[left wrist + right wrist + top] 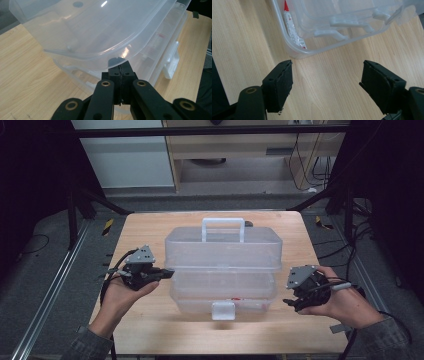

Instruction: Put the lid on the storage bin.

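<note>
While you hold both grippers at the counter [150,330], note that the clear box [223,270] sits at its middle, between your two hands. Its lid [222,251], with an upright white handle [223,227] on top, stands raised above the lower tray [222,292], and a gap shows along the left side. A white latch [222,310] hangs at the front of the tray, toward you.

Your left gripper [167,273] meets the left edge of the lid. In the left gripper view, its jaws are pressed together on the lid rim [117,61], with the rim running between the two pads. The lid tilts up and away above the tray [160,50] in that view.

Your right gripper [290,301] rests just beside the right end of the box, not touching it. In the right gripper view, its jaws stand wide apart over bare wood [324,87], with nothing between them. A small tube [292,27] with red print lies inside the tray, along its wall, near the rounded corner [297,53].
</note>
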{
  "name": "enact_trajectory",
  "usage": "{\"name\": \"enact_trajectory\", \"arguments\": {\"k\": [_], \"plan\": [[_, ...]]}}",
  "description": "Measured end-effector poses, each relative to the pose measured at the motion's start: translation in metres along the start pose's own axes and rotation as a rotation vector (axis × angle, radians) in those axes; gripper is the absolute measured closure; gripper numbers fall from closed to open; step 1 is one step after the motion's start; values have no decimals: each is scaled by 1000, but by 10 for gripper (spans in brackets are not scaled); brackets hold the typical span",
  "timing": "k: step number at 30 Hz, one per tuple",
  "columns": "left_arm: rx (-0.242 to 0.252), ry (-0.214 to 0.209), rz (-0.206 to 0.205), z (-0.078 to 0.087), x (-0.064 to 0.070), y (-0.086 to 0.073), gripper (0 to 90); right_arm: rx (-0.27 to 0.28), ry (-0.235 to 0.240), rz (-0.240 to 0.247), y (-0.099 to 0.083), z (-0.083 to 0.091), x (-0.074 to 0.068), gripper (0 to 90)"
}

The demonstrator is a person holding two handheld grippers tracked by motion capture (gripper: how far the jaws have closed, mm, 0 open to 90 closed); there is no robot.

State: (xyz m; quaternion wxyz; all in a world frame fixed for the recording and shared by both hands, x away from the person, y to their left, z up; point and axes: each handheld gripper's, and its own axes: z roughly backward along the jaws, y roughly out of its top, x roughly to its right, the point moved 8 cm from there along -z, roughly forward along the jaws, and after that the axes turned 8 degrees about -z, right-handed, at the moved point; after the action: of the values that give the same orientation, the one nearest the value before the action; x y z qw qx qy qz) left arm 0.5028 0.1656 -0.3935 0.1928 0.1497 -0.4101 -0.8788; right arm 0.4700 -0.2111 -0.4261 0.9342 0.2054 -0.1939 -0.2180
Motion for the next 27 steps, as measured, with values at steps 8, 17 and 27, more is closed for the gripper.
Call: {"name": "enact_trajectory", "arguments": {"k": [8,17,27], "plan": [[7,-8,7,-2,4,-5,899,-7,3,-11,-5,-5,0,243],[12,-20,20,-6,10,-16,899,-3,3,-27,-12,-10,-2,242],[8,-22,17,-7,12,-20,900,3,-8,-43,-18,-10,0,239]]}}
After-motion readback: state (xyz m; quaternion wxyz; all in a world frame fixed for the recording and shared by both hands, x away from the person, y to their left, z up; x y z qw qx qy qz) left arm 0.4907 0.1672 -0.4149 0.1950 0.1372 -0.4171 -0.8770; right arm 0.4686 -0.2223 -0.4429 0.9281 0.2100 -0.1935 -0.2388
